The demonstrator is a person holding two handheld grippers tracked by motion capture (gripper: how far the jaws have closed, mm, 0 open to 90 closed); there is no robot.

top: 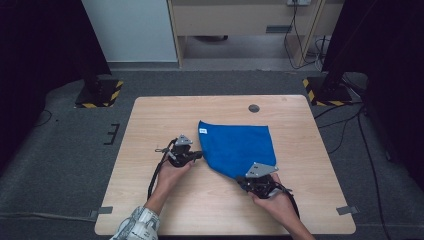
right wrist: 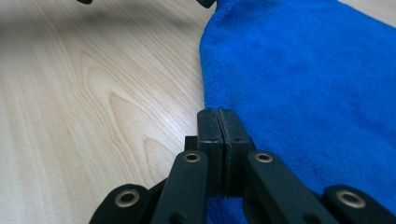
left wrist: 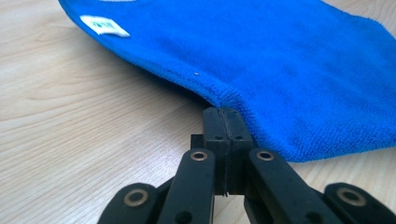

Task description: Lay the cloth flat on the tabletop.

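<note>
Both hand-held grippers, L (left wrist: 223, 112) & R (right wrist: 218, 113), clamped on blue cloth (top: 239, 147) edge, on table (top: 150, 125).

A light wooden table (top: 150, 200) bears a blue cloth (top: 237, 145), white-tagged, lying right of its centre.

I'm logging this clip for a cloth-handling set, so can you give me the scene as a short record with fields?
surface: light wooden table
item: blue cloth, lying mostly flat, white label near its far left corner
left tool: jaws together, pinching the cloth's left edge
right tool: jaws together at the cloth's near corner
hands: one on each tool
table feature: round dark hole beyond the cloth
</note>
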